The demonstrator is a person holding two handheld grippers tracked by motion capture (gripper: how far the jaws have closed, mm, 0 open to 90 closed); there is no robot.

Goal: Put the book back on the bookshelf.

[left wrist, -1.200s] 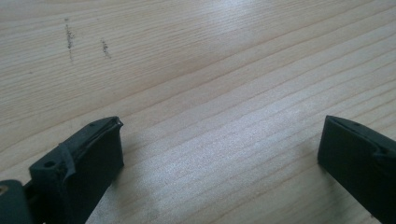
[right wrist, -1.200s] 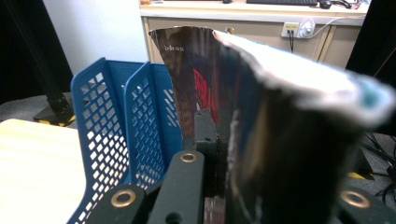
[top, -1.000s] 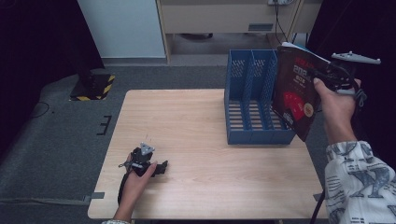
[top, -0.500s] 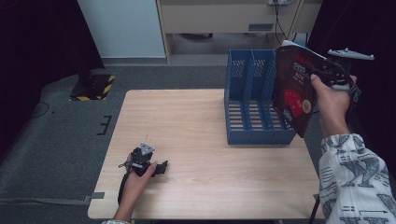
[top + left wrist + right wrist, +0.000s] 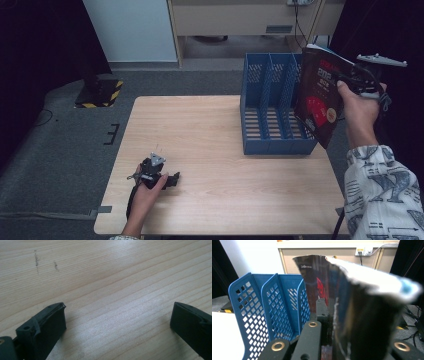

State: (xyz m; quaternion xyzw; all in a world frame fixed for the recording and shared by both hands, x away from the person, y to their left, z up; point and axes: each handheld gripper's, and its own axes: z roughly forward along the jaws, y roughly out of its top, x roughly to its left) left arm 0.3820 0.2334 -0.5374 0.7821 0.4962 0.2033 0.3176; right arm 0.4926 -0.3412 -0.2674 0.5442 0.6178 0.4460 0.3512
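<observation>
The right hand-held gripper (image 5: 345, 80) is clamping a dark, red-printed magazine (image 5: 320, 102) upright in the air beside the blue file rack's (image 5: 270, 107) right end. The left hand-held gripper (image 5: 172, 179) is resting open on the tabletop (image 5: 210, 140).

Dark red-printed book (image 5: 320, 97) — upright, beside blue rack (image 5: 270, 107)
</observation>
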